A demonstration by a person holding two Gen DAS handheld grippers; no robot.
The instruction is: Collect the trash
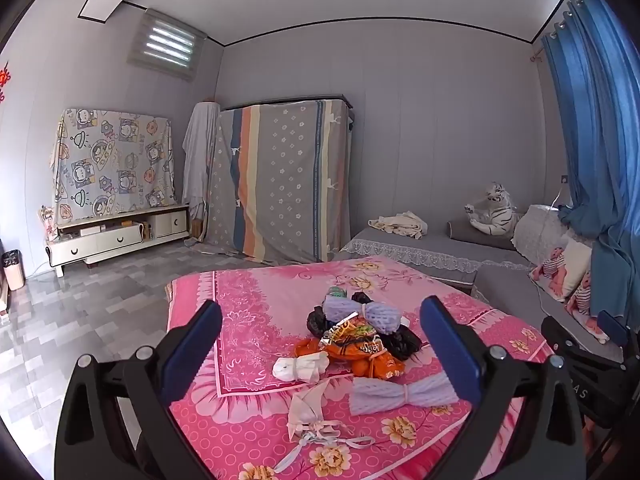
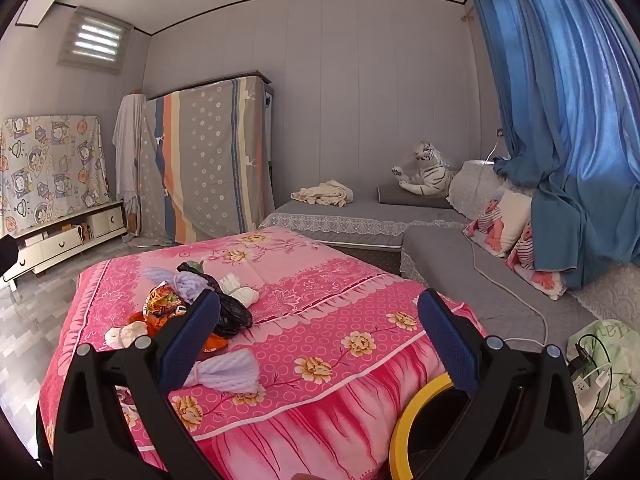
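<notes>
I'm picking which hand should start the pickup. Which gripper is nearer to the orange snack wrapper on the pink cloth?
Left. The left gripper faces the orange snack wrapper head-on, framed between its open jaws. The right gripper sits off to the wrapper's right.

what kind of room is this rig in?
Most likely a lived-in bedroom or bed-sitting room at home: a surface under a pink floral cover with trash on it, a grey corner sofa with a plush white tiger, and a blue curtain.
</notes>
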